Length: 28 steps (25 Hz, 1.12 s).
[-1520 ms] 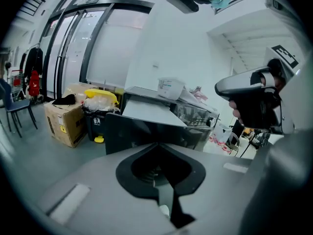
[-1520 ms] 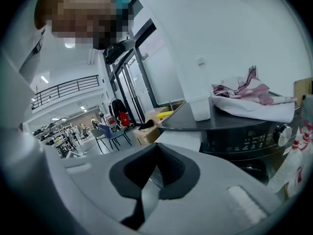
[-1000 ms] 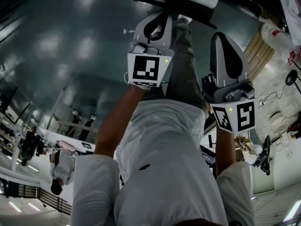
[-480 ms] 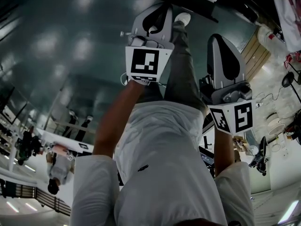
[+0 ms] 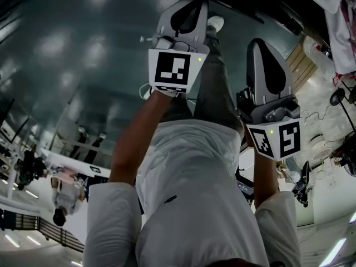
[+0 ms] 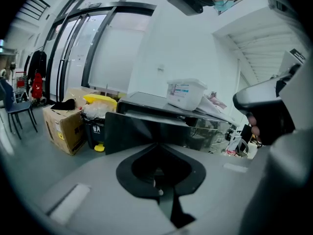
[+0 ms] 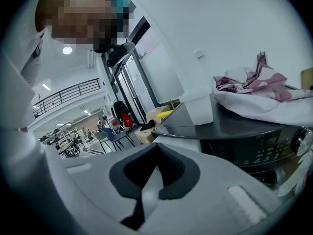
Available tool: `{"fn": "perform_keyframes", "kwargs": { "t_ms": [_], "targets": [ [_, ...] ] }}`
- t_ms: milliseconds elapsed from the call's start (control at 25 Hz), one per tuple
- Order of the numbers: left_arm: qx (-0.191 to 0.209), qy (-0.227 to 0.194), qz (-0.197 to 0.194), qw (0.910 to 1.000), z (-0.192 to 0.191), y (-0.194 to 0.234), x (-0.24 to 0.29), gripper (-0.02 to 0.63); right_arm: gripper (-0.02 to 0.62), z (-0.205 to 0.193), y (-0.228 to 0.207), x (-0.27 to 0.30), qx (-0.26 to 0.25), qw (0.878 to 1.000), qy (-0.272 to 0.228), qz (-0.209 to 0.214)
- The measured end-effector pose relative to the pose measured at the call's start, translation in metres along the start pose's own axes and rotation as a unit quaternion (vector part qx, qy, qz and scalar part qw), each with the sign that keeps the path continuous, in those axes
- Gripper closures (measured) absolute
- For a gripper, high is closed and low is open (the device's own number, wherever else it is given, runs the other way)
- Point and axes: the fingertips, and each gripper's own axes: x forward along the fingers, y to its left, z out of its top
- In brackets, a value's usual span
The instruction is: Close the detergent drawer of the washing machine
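The washing machine (image 7: 254, 146) is dark, with a glossy black top and a control panel with a knob at its right. A white tub (image 7: 199, 109) and a crumpled pink-and-white cloth (image 7: 254, 89) lie on its top. From the left gripper view the machine (image 6: 146, 126) stands ahead with the tub (image 6: 186, 94) on it. I cannot make out the detergent drawer in any view. My left gripper (image 5: 189, 7) and right gripper (image 5: 266, 46) are both raised in front of my body, jaws shut on nothing, apart from the machine.
A cardboard box (image 6: 63, 126) and a black bin (image 6: 95, 129) with a yellow bag stand left of the machine. A chair (image 6: 17, 111) stands farther left by tall glass doors (image 6: 98, 48). A hand holds the other gripper (image 6: 266, 111) at the right.
The view has tilted a little, so the white object at the top edge has nearly slid out of frame. Both grippers keep their pose, shut.
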Motion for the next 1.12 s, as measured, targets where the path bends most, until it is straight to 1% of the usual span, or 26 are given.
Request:
{"fn": "perform_keyframes", "kwargs": {
  "t_ms": [120, 320, 520, 680, 800, 960, 1120],
  "targets": [
    [-0.007, 0.0, 0.004, 1.0, 0.001, 0.002, 0.014, 0.588, 0.6, 0.005, -0.015, 0.009, 0.001, 1.0, 0.003, 0.001],
    [-0.005, -0.03, -0.001, 0.9995, 0.015, 0.002, 0.01, 0.586, 0.6, 0.011, -0.015, 0.015, 0.002, 1.0, 0.006, 0.004],
    [-0.004, -0.025, 0.007, 0.9997, 0.011, 0.0, 0.023, 0.586, 0.6, 0.011, -0.035, 0.026, 0.004, 1.0, 0.012, 0.004],
    [-0.003, -0.022, 0.009, 0.9997, 0.012, 0.0, 0.02, 0.588, 0.6, 0.011, -0.037, 0.029, 0.006, 1.0, 0.016, 0.004],
    [-0.006, -0.029, 0.005, 0.9995, 0.021, -0.002, 0.015, 0.588, 0.6, 0.012, -0.036, 0.034, 0.007, 1.0, 0.016, 0.004],
    [-0.012, -0.028, -0.005, 0.9995, 0.025, -0.002, 0.019, 0.587, 0.6, 0.014, -0.036, 0.038, 0.007, 1.0, 0.016, 0.006],
    [0.005, -0.024, -0.01, 0.9996, 0.026, -0.001, 0.025, 0.588, 0.6, 0.016, -0.034, 0.04, 0.006, 1.0, 0.015, 0.008]
  ]
}}
